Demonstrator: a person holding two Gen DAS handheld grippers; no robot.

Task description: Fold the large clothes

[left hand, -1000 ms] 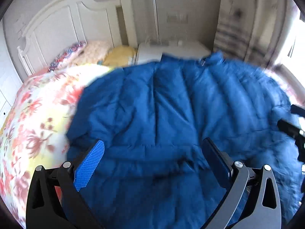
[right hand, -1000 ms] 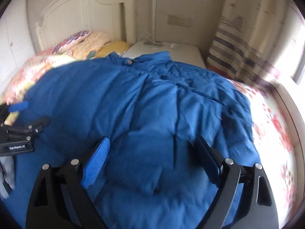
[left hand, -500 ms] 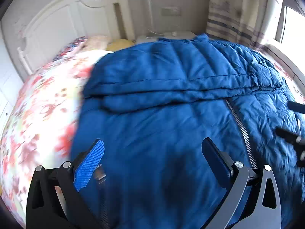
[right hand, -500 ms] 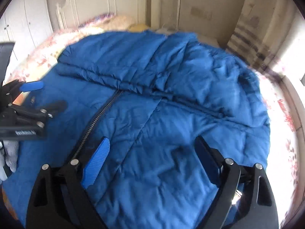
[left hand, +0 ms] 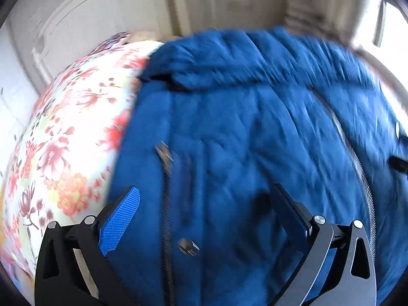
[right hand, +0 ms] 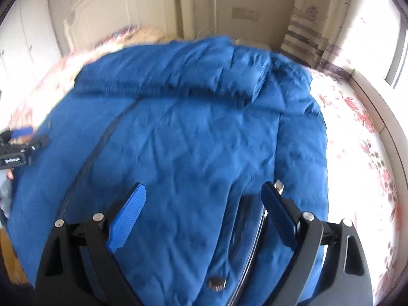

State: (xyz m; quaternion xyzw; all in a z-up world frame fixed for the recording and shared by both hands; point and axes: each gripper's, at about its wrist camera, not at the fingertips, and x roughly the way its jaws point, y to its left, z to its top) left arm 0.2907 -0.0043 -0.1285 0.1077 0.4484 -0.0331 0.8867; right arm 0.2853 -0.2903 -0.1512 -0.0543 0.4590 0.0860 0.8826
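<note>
- Left tool point(left hand: 206, 204) and right tool point(right hand: 204, 204) both gape wide, holding nothing — each hovers over the blue down jacket point(right hand: 183, 148), likely lining up a fold.
- Jacket lies spread on the bed, one part doubled across its far end; zipper point(left hand: 357, 158) runs lengthwise.
- Floral bedspread point(left hand: 63, 140) flanks it; white headboard point(right hand: 107, 12) and striped curtain point(right hand: 306, 38) behind.

Motion blur smears my left view: the puffy blue quilted coat point(left hand: 242, 137) loses its stitching toward twelve o'clock. At three, the black right gripper point(left hand: 400, 164) is cut by the frame. Right view, nine o'clock: the black left gripper point(right hand: 24, 140) is half cropped, its label unreadable.
</note>
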